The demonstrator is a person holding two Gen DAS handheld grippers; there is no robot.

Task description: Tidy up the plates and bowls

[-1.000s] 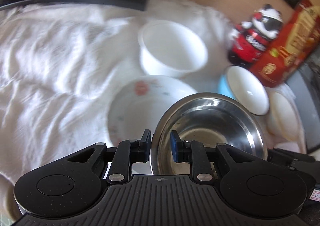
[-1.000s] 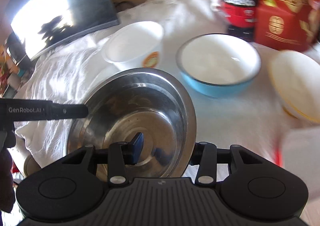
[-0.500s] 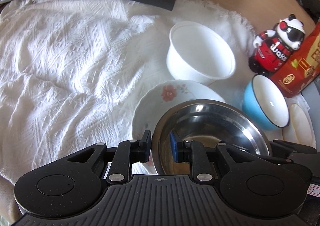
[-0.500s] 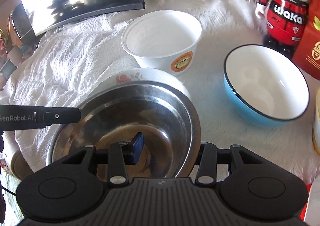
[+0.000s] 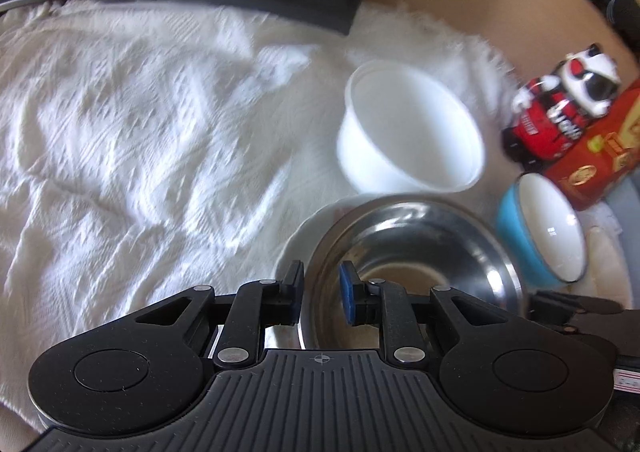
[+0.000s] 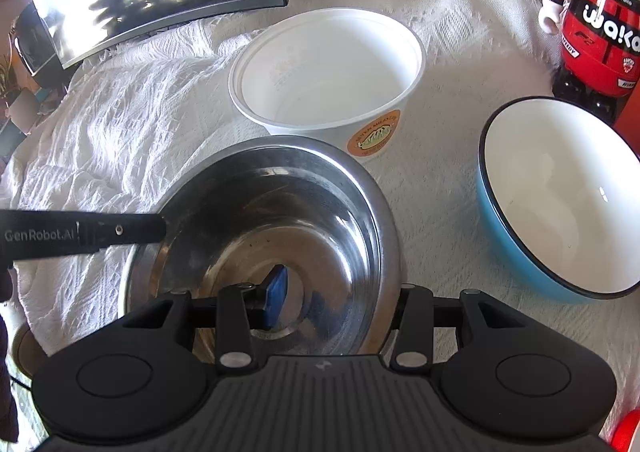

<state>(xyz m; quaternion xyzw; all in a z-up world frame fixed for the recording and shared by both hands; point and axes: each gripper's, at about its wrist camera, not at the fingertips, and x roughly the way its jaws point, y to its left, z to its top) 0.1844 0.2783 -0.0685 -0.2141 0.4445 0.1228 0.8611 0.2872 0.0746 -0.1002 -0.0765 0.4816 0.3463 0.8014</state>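
Steel bowl (image 5: pixel 416 252) is pinched at its near-left rim by the left gripper (image 5: pixel 322 292), one pad inside the wall and one outside, and it sits on a white plate (image 5: pixel 298 248) whose edge shows just left of those fingers. Across it, the right gripper (image 6: pixel 338 292) straddles the opposite rim, fingers spread wide with one blue pad (image 6: pixel 276 292) inside (whether they press the metal I cannot tell). Beyond both stand a white paper bowl (image 6: pixel 328 71) and, further right, a blue bowl (image 6: pixel 560 199) on the cloth-covered tabletop (image 5: pixel 120 131).
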